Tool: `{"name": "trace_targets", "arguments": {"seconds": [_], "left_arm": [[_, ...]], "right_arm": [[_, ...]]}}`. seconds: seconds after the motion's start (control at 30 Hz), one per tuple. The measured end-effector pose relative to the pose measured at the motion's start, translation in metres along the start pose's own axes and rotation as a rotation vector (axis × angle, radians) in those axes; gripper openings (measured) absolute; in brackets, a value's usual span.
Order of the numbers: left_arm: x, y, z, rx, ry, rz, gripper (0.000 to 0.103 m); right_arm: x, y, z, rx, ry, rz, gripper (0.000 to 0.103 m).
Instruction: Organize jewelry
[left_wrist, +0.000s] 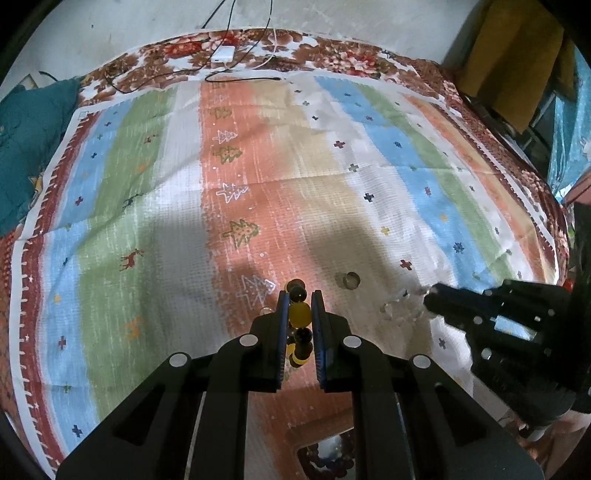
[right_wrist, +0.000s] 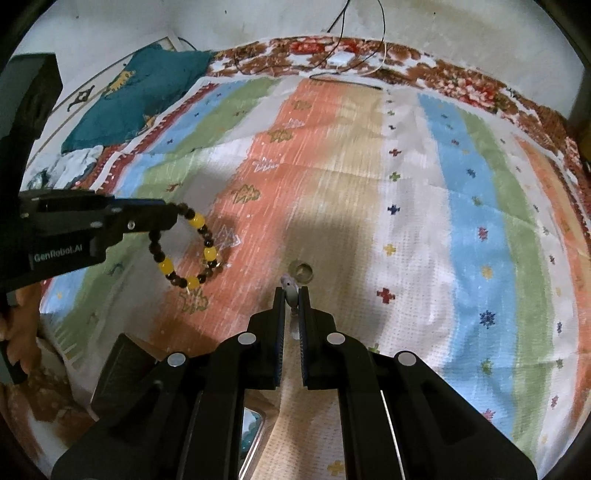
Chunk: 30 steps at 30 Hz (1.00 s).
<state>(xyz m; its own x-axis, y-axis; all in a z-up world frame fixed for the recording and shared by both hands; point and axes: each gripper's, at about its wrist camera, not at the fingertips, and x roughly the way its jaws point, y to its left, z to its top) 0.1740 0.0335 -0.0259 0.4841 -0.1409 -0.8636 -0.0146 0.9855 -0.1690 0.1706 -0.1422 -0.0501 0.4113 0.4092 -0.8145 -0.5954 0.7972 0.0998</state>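
My left gripper (left_wrist: 300, 301) is shut on a bracelet of dark and yellow beads (left_wrist: 298, 314), held above the striped cloth; in the right wrist view the bracelet (right_wrist: 192, 251) hangs as a loop from the left gripper (right_wrist: 173, 218). My right gripper (right_wrist: 291, 293) is shut on a pale clear-bead piece (right_wrist: 290, 290); in the left wrist view that gripper (left_wrist: 430, 299) holds blurred clear beads (left_wrist: 399, 304). A small silver ring (left_wrist: 350, 281) lies on the cloth between the grippers and just beyond my right fingertips (right_wrist: 303, 272).
A striped cloth (left_wrist: 258, 177) covers a floral bedspread (left_wrist: 332, 51). A white charger with cables (left_wrist: 223, 54) lies at the far edge. A teal pillow (right_wrist: 140, 96) is far left. A tray with jewelry (left_wrist: 328, 456) sits near below my left gripper.
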Motion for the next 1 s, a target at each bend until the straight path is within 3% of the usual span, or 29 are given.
{"name": "trace_targets", "arguments": {"seconds": [0.27,0.67,1.0], "left_arm": [[-0.014,-0.005,-0.006,0.012,-0.037,0.005,0.011],[-0.036,-0.015,-0.019,0.033,-0.087,-0.012,0.011],[-0.060,-0.024,-0.034,0.049,-0.139,-0.039,0.011]], "right_arm": [[-0.014,0.003,0.003,-0.013,-0.070,-0.012,0.008],[-0.037,0.019,0.003,-0.076,-0.187,0.071,0.008],[-0.052,0.027,-0.011,-0.088,-0.225,0.083,0.008]]}}
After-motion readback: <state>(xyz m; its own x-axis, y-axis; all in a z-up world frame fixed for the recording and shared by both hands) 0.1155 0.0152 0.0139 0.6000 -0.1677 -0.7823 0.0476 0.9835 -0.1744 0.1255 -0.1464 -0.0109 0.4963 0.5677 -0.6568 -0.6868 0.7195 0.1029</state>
